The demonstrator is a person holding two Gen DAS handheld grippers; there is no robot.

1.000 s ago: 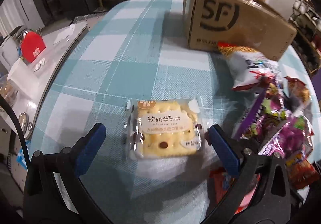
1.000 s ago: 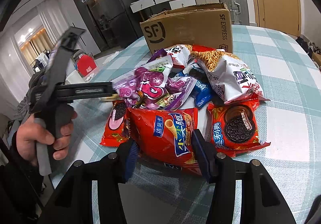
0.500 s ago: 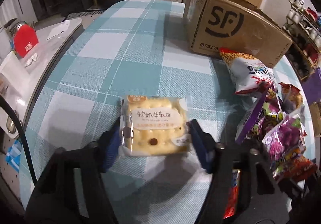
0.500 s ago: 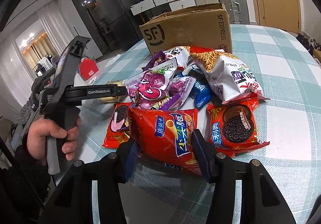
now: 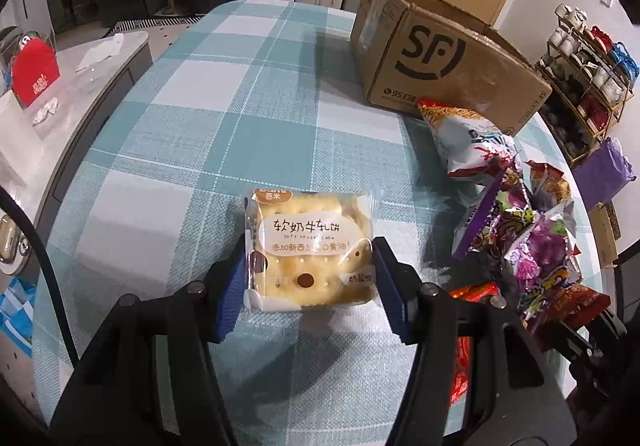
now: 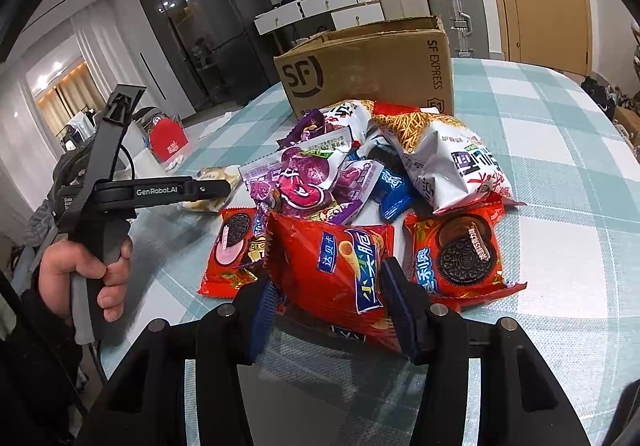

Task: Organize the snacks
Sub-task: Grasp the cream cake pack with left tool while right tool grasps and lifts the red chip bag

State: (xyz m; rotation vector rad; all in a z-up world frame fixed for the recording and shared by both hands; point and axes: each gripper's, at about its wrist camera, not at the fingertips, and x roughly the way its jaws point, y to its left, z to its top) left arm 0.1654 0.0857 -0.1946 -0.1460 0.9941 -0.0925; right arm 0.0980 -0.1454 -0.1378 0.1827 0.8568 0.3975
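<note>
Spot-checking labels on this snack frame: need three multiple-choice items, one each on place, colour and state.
1. Where does the cardboard box stand? A) on the table beyond the snack pile B) on the floor C) on a chair
2. What colour is the bag in the right gripper? A) green B) red C) white
3. What is between the left gripper fingers? A) nothing B) a purple bag C) the yellow biscuit pack

Answers: 1 A, it sits on the checked cloth; 2 B, red wrapper; 3 C, pads flank it as the jaws are closing.
</note>
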